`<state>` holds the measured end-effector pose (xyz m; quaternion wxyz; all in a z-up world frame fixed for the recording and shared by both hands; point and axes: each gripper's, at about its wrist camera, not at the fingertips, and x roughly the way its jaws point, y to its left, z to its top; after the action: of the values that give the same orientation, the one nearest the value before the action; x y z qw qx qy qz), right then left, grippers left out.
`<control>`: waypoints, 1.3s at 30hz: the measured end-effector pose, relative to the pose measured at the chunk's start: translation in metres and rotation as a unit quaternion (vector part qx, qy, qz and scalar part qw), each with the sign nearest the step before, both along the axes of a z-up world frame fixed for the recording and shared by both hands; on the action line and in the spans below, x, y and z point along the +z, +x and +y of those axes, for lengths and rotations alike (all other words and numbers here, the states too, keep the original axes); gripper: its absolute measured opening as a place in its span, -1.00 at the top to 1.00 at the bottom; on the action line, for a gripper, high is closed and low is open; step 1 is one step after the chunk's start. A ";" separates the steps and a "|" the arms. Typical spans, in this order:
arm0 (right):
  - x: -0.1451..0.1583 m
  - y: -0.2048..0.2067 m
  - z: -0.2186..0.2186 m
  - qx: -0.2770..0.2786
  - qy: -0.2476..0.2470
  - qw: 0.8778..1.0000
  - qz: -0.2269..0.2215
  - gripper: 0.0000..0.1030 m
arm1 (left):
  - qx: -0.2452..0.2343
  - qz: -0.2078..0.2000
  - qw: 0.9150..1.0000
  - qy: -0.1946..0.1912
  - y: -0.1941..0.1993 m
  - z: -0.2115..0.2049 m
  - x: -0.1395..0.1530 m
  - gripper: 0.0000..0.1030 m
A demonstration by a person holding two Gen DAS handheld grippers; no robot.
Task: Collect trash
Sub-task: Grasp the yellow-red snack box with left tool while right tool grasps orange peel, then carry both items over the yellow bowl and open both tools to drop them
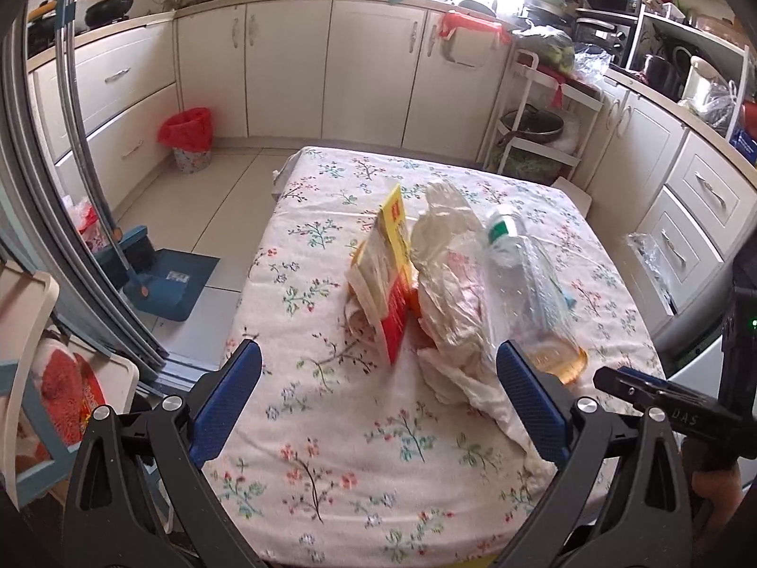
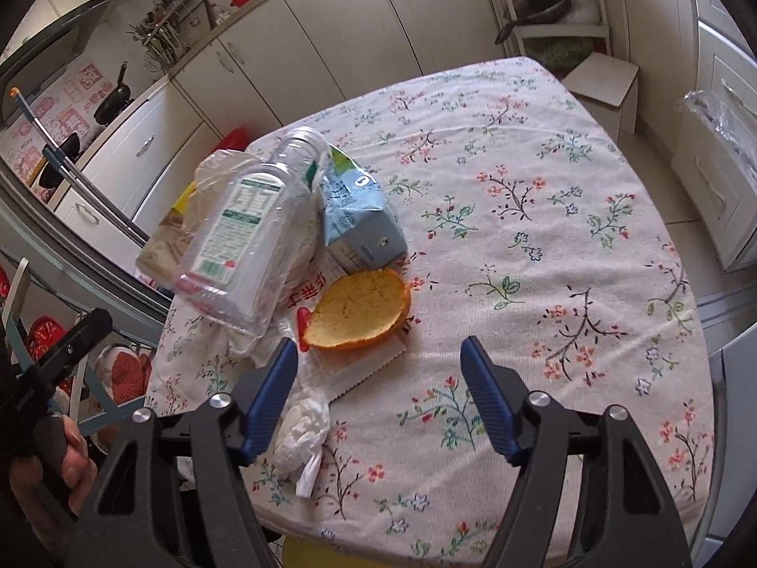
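Note:
A heap of trash lies on the flowered tablecloth [image 1: 331,449]. In the left wrist view I see a yellow and red packet [image 1: 388,255], a crumpled white bag [image 1: 444,274] and a clear plastic bottle [image 1: 515,260]. My left gripper [image 1: 378,369] is open just short of the heap. In the right wrist view the bottle [image 2: 250,227] leans on the heap beside a pale blue carton [image 2: 359,222], an orange peel [image 2: 359,307] and a white tissue wad [image 2: 303,430]. My right gripper [image 2: 378,364] is open just below the peel.
A bin with a red liner [image 1: 187,137] stands on the floor by the cabinets. A blue dustpan and brush [image 1: 156,279] lie left of the table. A white shelf rack [image 1: 539,128] and a cardboard box [image 2: 601,85] stand beyond the table's far edge.

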<state>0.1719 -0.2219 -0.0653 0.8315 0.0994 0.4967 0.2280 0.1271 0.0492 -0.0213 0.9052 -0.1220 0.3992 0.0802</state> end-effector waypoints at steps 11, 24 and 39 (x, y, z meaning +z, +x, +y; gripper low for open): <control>-0.020 0.030 0.009 0.004 0.019 0.999 0.041 0.02 | 0.012 0.013 1.000 0.014 0.044 0.007 -0.012 -0.79; -0.028 0.044 0.002 -0.004 0.050 0.997 0.058 0.60 | 0.006 0.013 0.998 -0.064 0.066 0.031 -0.027 0.50; 0.002 0.037 -0.014 -0.017 0.075 0.997 -0.009 0.84 | 0.017 -0.045 0.998 -0.040 0.039 0.040 0.001 0.94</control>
<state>0.2085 -0.2359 -0.0632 0.8301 0.1676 0.4690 0.2508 0.1660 0.0891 -0.0200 0.9150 -0.1681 0.3591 0.0739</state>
